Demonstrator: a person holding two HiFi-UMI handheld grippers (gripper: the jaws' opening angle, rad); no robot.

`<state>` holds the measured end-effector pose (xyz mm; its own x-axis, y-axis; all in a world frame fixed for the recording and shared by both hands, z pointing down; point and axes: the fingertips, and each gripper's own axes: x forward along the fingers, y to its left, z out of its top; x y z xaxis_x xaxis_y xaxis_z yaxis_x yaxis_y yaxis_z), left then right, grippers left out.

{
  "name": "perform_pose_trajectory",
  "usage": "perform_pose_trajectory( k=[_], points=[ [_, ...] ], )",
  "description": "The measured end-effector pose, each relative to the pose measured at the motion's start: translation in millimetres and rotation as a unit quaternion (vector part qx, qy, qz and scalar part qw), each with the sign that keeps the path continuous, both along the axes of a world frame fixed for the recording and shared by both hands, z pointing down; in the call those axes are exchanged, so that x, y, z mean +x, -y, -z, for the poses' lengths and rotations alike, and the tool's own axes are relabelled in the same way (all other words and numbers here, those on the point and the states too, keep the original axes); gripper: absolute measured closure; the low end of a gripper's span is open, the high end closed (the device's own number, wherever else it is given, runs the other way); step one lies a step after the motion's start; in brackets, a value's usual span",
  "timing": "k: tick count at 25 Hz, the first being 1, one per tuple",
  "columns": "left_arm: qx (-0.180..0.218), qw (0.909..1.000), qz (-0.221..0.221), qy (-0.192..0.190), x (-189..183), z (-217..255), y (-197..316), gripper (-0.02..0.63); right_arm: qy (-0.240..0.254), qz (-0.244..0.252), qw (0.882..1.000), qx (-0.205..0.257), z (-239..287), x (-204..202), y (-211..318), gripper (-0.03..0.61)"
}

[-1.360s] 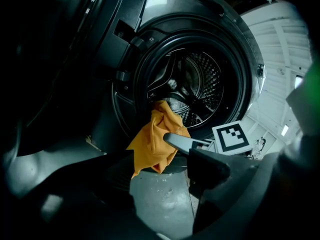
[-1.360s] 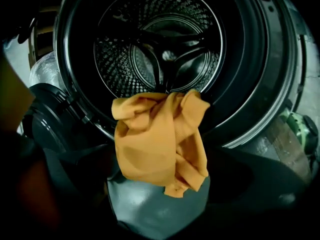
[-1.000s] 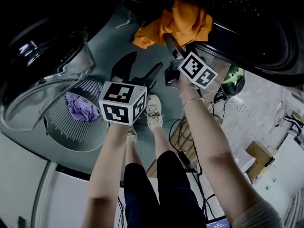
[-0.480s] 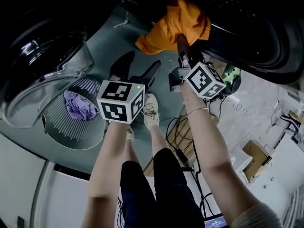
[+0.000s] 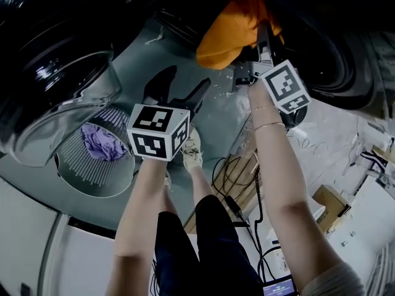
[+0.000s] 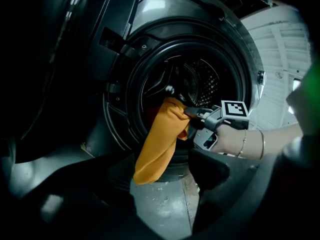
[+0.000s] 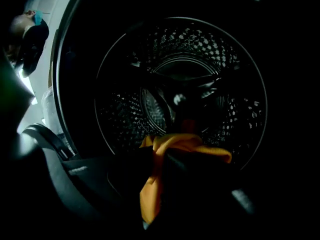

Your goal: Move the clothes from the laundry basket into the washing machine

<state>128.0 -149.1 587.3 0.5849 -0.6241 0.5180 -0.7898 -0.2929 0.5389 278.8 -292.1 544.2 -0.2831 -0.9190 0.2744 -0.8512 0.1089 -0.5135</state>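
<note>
An orange garment (image 6: 159, 141) hangs from the right gripper (image 6: 190, 113) at the mouth of a front-loading washing machine (image 6: 125, 101), its fingers having just been closing on the cloth. A braceleted hand (image 6: 234, 140) holds it. The left gripper (image 6: 157, 176) shows dark fingers (image 6: 212, 168) apart over grey floor (image 6: 162, 209).

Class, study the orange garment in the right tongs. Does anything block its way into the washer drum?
Nothing visible does. The door stands swung aside, and the orange garment, gripped by the right tongs, hangs at the open mouth of the drum.
</note>
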Motion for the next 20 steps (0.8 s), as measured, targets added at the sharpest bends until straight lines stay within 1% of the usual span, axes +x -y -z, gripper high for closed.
perform_pose_trajectory(
  k=[4,6,7,9,11,12,15,18,20],
  points=[
    [0.006,0.9999,-0.012,0.002,6.2,0.6,4.1,0.272,0.027,-0.032,0.999,0.025,11.1,10.3,22.9,0.514],
    [0.005,0.9998,-0.018,0.006,6.6,-2.5,4.0,0.272,0.041,-0.030,0.998,0.032,14.2,7.8,32.1,0.490],
    [0.004,0.9998,-0.019,0.008,6.1,-4.0,3.8,0.272,0.044,-0.022,0.998,0.029,13.0,4.2,35.2,0.443],
    [0.001,0.9998,-0.017,0.009,4.8,-6.4,3.7,0.272,0.048,-0.006,0.999,0.006,3.7,-3.9,37.2,0.263],
    [0.000,0.9998,-0.018,0.008,5.0,-7.7,3.2,0.272,0.055,-0.008,0.998,-0.026,-9.2,-6.4,33.7,0.172],
    [-0.001,0.9998,-0.018,0.008,5.5,-8.2,2.7,0.272,0.055,-0.013,0.998,-0.034,-12.4,-5.2,30.6,0.145],
    [-0.003,0.9998,-0.019,0.007,4.9,-9.7,0.6,0.272,0.043,-0.009,0.998,-0.034,-10.6,-5.6,18.5,0.123],
    [-0.005,0.9998,-0.017,0.009,3.4,-11.5,-1.1,0.272,0.026,0.020,0.999,-0.040,-15.0,-14.4,-3.0,0.123],
    [-0.009,0.9998,-0.017,0.010,3.6,-13.5,-3.1,0.272,0.009,0.038,0.998,-0.057,-30.8,-18.6,-23.9,0.126]
  ],
)
